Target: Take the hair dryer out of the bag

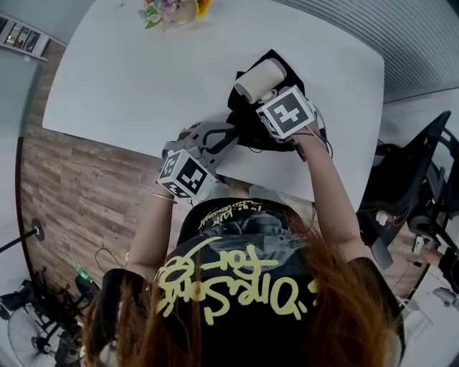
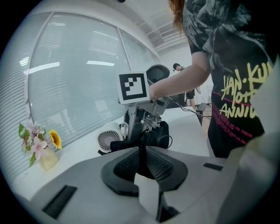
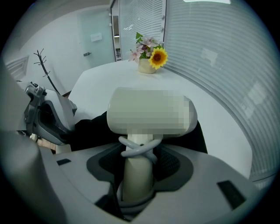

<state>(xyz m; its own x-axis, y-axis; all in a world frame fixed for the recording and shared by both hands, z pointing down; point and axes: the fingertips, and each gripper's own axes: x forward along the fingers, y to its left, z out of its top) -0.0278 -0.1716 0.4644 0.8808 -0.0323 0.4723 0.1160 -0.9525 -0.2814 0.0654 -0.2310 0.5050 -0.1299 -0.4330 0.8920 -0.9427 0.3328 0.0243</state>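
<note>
My right gripper (image 1: 276,100) is shut on the cream handle of the white hair dryer (image 1: 259,80), whose barrel sticks up above the black bag (image 1: 247,125). In the right gripper view the handle with its wound cord (image 3: 138,148) stands between the pads (image 3: 168,164), and the barrel (image 3: 148,109) lies across the top. My left gripper (image 1: 228,137) reaches in from the left and pinches a fold of the bag (image 2: 153,133) between its nearly closed jaws (image 2: 142,159). From the left gripper view the dryer's round vent (image 2: 108,139) shows beside the bag.
The bag lies near the front right edge of a white table (image 1: 143,79). A small vase of flowers (image 1: 168,11) stands at the far side. Wood floor (image 1: 79,193) lies to the left, and a dark office chair (image 1: 409,179) stands to the right.
</note>
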